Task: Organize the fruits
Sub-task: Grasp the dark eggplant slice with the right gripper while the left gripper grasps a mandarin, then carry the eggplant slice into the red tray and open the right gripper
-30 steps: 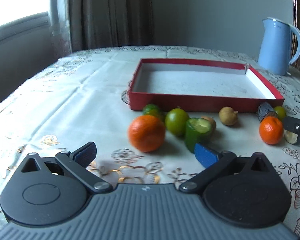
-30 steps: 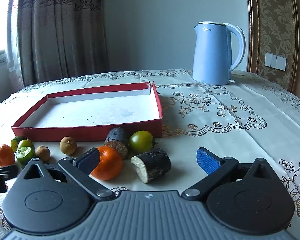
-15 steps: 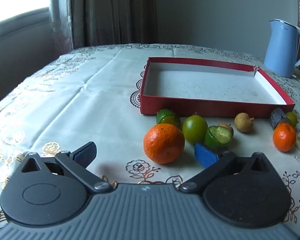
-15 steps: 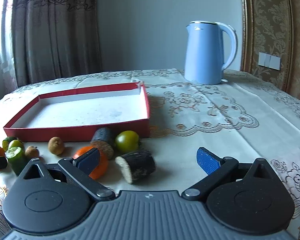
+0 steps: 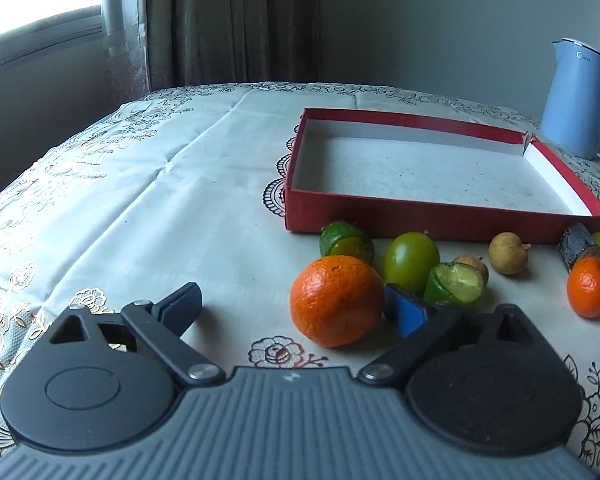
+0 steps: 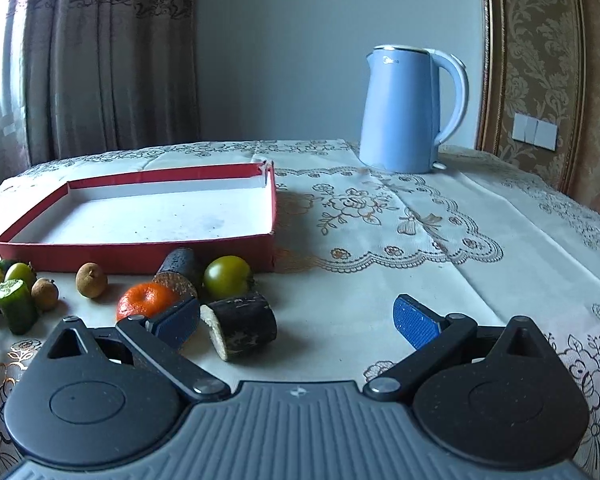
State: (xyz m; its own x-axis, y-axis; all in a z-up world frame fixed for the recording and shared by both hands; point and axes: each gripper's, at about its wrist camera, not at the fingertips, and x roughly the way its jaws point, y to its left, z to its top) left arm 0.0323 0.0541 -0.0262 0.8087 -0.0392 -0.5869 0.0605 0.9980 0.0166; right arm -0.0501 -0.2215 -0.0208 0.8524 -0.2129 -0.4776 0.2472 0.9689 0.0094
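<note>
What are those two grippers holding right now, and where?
Nothing. The left gripper and right gripper are both open; the large orange sits between the left's fingers, ungripped.

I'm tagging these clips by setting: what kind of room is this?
Probably a home dining room: a table under an embroidered floral tablecloth, a light-blue electric kettle, and brown patterned curtains beside a window.

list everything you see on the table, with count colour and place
box: 1, red outside, white inside, nothing in it, mid table
oranges: 2, orange, in front of box
round green fruits: 2, green, by box front wall
cut green pieces: 2, green, left group
small brown fruits: 2, tan, in front of box
dark cut chunks: 2, near-black skin, right group
kettle: 1, light blue, far right
tablecloth: 1, cream, floral
left claw: open, blue pads
right claw: open, blue pads
</note>
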